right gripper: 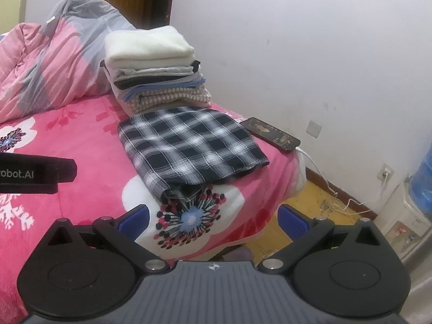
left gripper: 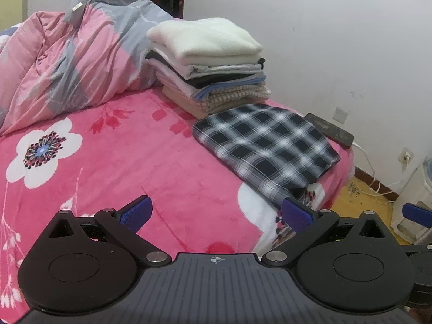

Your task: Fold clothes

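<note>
A folded black-and-white plaid garment (left gripper: 267, 145) (right gripper: 191, 145) lies flat near the bed's right edge. Behind it stands a stack of folded clothes (left gripper: 210, 64) (right gripper: 156, 70) topped by a cream fleece. My left gripper (left gripper: 217, 214) hovers open above the pink floral blanket, its right blue pad close to the plaid garment's near corner. My right gripper (right gripper: 213, 221) is open too, held above the blanket's flower print just in front of the garment. Nothing sits between either pair of fingers. The left gripper's body (right gripper: 35, 174) shows at the left of the right wrist view.
A crumpled pink-and-grey duvet (left gripper: 67, 62) is heaped at the back left. A dark phone (right gripper: 270, 133) on a white cable lies at the bed's right edge. Beyond the edge are yellow floor, wall sockets, cables and a water dispenser (right gripper: 421, 189).
</note>
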Available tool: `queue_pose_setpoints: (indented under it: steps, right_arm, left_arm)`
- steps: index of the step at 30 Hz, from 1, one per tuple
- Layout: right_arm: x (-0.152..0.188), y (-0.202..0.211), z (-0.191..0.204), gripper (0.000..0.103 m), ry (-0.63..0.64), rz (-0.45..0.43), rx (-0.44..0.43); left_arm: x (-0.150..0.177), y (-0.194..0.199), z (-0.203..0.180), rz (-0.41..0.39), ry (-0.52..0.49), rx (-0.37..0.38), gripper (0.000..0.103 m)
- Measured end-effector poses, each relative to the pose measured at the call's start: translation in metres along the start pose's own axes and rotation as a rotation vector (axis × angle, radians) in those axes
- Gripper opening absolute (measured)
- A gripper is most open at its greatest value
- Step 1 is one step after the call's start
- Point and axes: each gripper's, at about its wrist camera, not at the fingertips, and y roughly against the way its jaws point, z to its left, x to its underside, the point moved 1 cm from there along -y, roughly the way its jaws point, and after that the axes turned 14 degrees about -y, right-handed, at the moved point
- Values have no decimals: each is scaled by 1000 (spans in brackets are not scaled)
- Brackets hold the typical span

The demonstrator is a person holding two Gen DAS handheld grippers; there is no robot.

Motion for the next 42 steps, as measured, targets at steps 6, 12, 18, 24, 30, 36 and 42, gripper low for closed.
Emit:
queue_pose_setpoints:
  steps: [6,12,18,24,30,36,42]
  right_arm:
    - [1,-1,-5,103,-12,12,12]
    - [3,-2,-11,103,-23,26,25]
    - [5,-4,-14,103,-28,38,34]
    - [7,-5,-16,103,-30,48,41]
    - [8,-5,-18,103,-31,53,47]
    - [9,-6,-20,103,-37,60,51]
    - [9,-6,-20,103,-37,63,53]
  left_arm:
    - [2,0,-4,7,3,19,103]
    - [7,-1,-9,23,5,39,103]
    - [10,-1,-13,37,5,45,103]
    - [12,-2,-14,48,14,47,103]
    - [15,-3,-16,61,18,54,103]
    - [16,-5,-18,69,18,56,103]
    - [16,-5,-18,75,19,57,103]
